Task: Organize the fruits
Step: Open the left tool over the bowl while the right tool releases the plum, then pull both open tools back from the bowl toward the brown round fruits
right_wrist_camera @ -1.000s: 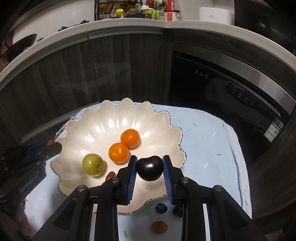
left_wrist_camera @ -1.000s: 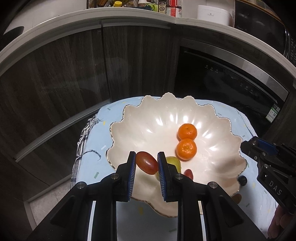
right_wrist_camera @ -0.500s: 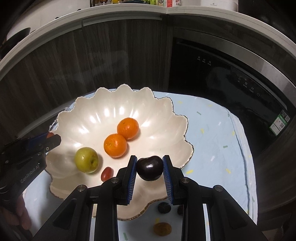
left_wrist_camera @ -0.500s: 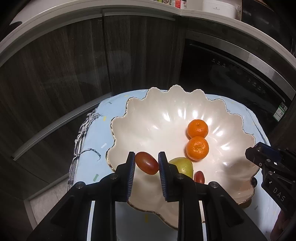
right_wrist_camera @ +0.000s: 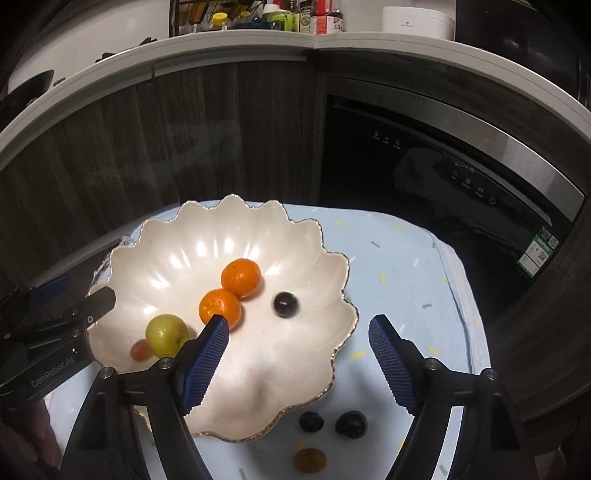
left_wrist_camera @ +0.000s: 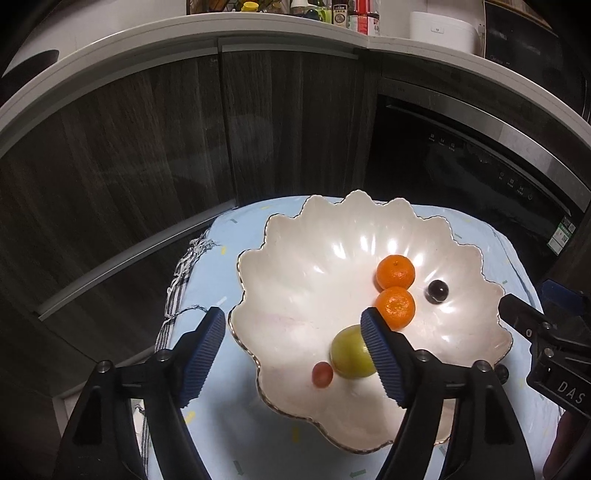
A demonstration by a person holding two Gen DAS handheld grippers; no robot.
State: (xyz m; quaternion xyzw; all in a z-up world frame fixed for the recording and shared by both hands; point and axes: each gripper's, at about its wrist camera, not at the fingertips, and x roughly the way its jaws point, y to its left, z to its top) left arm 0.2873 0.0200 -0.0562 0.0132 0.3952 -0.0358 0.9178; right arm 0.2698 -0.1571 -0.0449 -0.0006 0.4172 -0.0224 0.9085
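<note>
A white scalloped bowl (left_wrist_camera: 314, 266) (right_wrist_camera: 295, 354) sits on a light blue cloth. In it lie two oranges (left_wrist_camera: 395, 272) (right_wrist_camera: 241, 277), a green fruit (left_wrist_camera: 347, 352) (right_wrist_camera: 166, 334), a small red tomato (left_wrist_camera: 322, 374) (right_wrist_camera: 140, 350) and a dark plum (left_wrist_camera: 437, 291) (right_wrist_camera: 285, 303). My left gripper (left_wrist_camera: 293, 345) is open and empty above the bowl's left rim. My right gripper (right_wrist_camera: 299, 343) is open and empty above the bowl's right side. Two dark fruits (right_wrist_camera: 311, 421) (right_wrist_camera: 351, 424) and a brown one (right_wrist_camera: 310, 459) lie on the cloth in front of the bowl.
The blue cloth (right_wrist_camera: 406, 280) covers a small table with edges close around the bowl. Dark wood cabinets (left_wrist_camera: 147, 155) and a black built-in appliance (right_wrist_camera: 443, 177) stand behind. A counter with bottles and a white cooker (left_wrist_camera: 441, 26) runs above.
Both grippers have opened. The red tomato dropped from my left gripper into the bowl beside the green fruit. The dark plum dropped from my right gripper into the bowl by the oranges.
</note>
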